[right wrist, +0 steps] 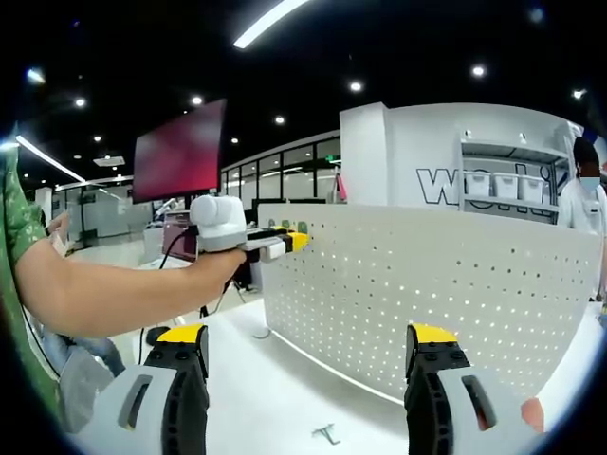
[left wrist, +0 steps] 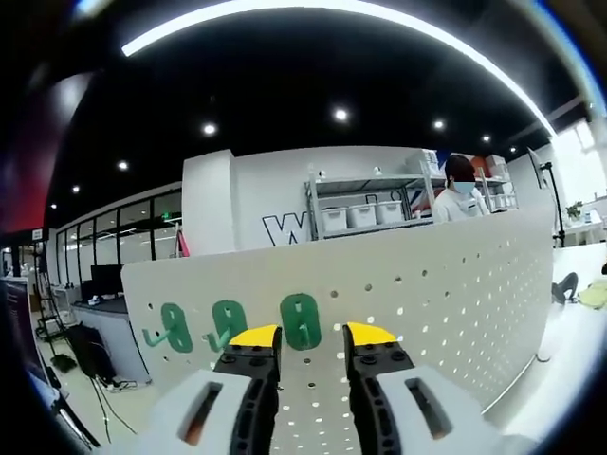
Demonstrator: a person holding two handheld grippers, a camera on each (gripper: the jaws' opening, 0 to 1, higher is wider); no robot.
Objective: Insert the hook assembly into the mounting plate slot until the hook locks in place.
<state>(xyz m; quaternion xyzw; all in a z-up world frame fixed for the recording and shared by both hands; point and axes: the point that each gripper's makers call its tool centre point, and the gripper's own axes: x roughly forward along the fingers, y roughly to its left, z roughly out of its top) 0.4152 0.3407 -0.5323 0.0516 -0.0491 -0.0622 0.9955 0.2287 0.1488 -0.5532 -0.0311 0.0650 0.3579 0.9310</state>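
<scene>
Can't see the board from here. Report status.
Left claw open at the pegboard, beside three green hooks. Right claw open, empty. Small hook lying on the table. Nothing blocking.

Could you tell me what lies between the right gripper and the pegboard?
In the right gripper view, bare white tabletop separates the right gripper from the pegboard; one small hook lies nearer the gripper.
</scene>
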